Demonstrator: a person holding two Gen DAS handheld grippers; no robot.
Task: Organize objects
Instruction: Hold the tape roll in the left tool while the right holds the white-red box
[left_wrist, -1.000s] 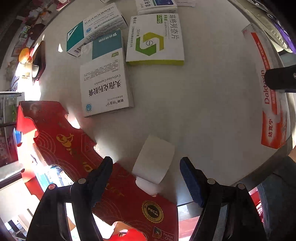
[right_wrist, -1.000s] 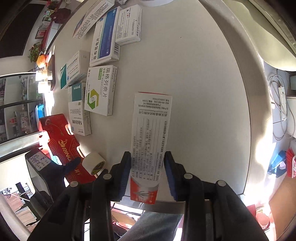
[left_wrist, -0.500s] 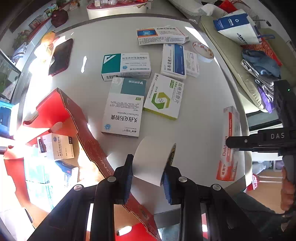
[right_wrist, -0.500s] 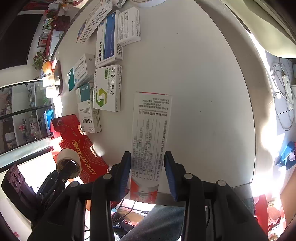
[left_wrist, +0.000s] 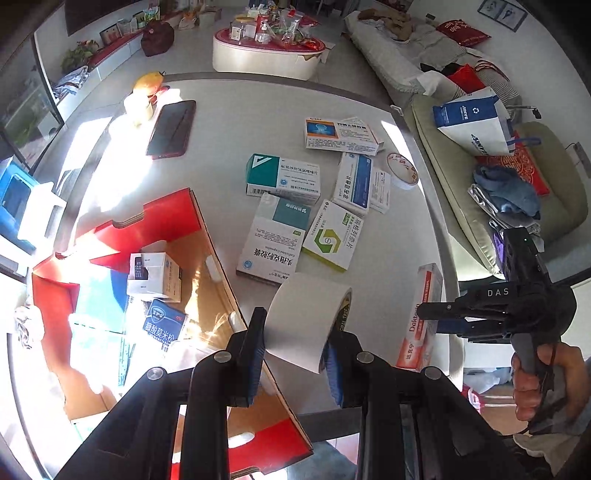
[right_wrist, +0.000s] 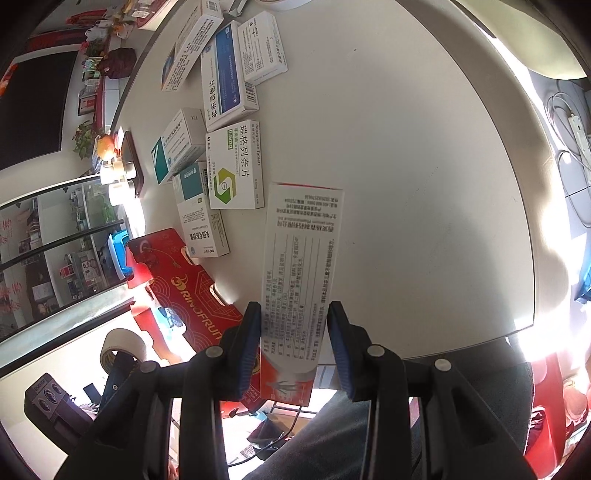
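Observation:
My left gripper (left_wrist: 295, 350) is shut on a white tape roll (left_wrist: 306, 321) and holds it in the air above the table's near edge, beside the red cardboard box (left_wrist: 162, 218). The same tape roll (right_wrist: 122, 345) shows at the lower left of the right wrist view. My right gripper (right_wrist: 295, 339) is shut on the near end of a long red-and-white Daktarin box (right_wrist: 301, 258), which lies flat on the round white table (right_wrist: 424, 166). In the left wrist view the right gripper (left_wrist: 428, 317) clamps the Daktarin box (left_wrist: 419, 332) at the right, with a hand behind it.
Several medicine boxes (left_wrist: 280, 240) lie grouped mid-table, with a second tape roll (left_wrist: 402, 170) and a dark phone (left_wrist: 171, 129) further back. The red box holds a few medicine packs (left_wrist: 155, 277). A sofa with bags and clothes (left_wrist: 480, 147) stands past the table's right edge.
The left jaws closed on the tape roll and lifted it off the table, up and towards the red box. The right gripper kept its grip on the Daktarin box and stayed put.

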